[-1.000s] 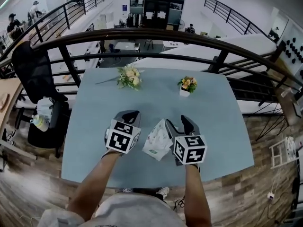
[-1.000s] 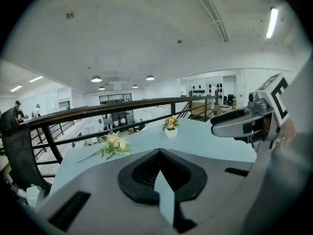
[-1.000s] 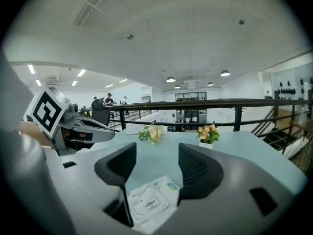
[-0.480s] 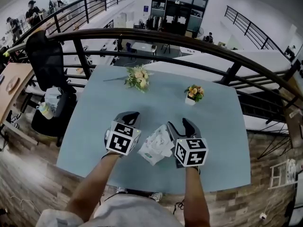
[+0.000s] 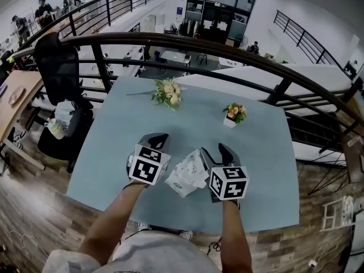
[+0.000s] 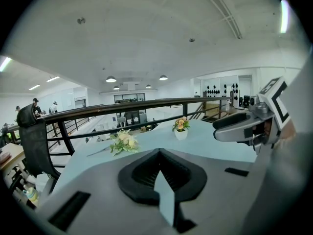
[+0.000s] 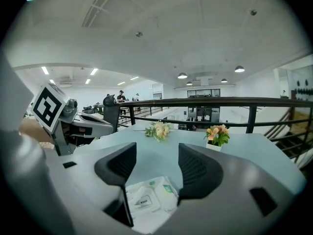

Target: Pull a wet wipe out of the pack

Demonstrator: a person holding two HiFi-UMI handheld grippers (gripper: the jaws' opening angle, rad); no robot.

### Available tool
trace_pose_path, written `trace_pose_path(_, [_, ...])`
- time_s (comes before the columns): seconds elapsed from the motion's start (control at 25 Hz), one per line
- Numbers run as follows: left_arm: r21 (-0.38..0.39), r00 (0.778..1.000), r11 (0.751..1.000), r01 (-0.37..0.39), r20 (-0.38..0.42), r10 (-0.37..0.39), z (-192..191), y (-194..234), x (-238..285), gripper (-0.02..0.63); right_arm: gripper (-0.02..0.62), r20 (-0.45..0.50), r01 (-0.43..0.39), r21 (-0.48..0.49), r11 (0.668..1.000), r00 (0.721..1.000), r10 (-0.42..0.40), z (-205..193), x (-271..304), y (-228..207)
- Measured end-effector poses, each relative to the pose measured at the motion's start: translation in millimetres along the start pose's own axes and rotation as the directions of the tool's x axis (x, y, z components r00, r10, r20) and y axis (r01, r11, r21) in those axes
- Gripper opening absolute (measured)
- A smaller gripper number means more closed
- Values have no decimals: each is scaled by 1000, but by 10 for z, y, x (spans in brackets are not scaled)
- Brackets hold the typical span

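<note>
Pack of wet wipes (image 5: pixel 187 178) lies flat on the pale blue tabletop (image 5: pixel 256 152), near the person's edge and between the two tools. It is a soft white packet with green print. In the right gripper view its top face shows a flap marked OPEN (image 7: pixel 143 201), which looks to be lying shut. No wipe can be seen sticking out.

Just over the pack's right side, the right claw (image 5: pixel 214 149) has its jaws wide apart and holds nothing. In its own view the pack (image 7: pixel 149 199) sits low between the two dark pads, below and slightly short of the tips. I cannot tell whether any part touches. The left claw (image 5: pixel 158 136) is just beside the pack's left edge with its tips drawn together, only a thin wedge of tabletop showing between them in its own view (image 6: pixel 159 155). It grips nothing.

The task looks to be at its very start: approach made, pack not yet opened or gripped. The next move probably calls for one claw to pin the packet down while the other pinches the flap's free edge and peels it back, then nips the top wipe. A light, crinkly packet is likely to lift or slide if it is not held.

Farther off lie a loose flower bunch (image 5: pixel 166 92) and a small potted posy (image 5: pixel 233 114), with a dark railing (image 5: pixel 227 47) behind the tabletop.
</note>
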State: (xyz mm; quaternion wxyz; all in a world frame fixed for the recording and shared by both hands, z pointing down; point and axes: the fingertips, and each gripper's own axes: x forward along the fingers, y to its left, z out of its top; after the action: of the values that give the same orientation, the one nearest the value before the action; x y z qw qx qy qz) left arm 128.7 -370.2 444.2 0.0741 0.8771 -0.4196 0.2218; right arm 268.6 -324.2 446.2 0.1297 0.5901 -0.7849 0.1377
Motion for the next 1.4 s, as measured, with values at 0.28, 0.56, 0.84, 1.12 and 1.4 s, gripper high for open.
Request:
trace_pose_path(0.28, [7,1000,1000,8,1,-8,-28,-13,7,-3,252,-44,-1,-4,1000,999,1,-168,64,21])
trace_pose_path(0.56, [11,1000,1000,29,-4,-29,-69,-91,-16,-3,252,-117,-20,7,1000,993,20,-430,98,84])
trace_pose_path(0.84, [10,999,999,37,-12,-37,-158,-114,-42,-3,252,-185,-65,5,998,981,65,-643,178,213])
trace_pose_path(1.12, [17,1000,999,27,-15,-27,-200,-74,-120,-3,249,-241,-105,8,994,965,104,-828,222,336])
trace_pose_path(1.4, [22,999,999,26,-31,-25,-292,-61,-123,-3,228,-309,-133,15,991,942,131,-1023,290,386])
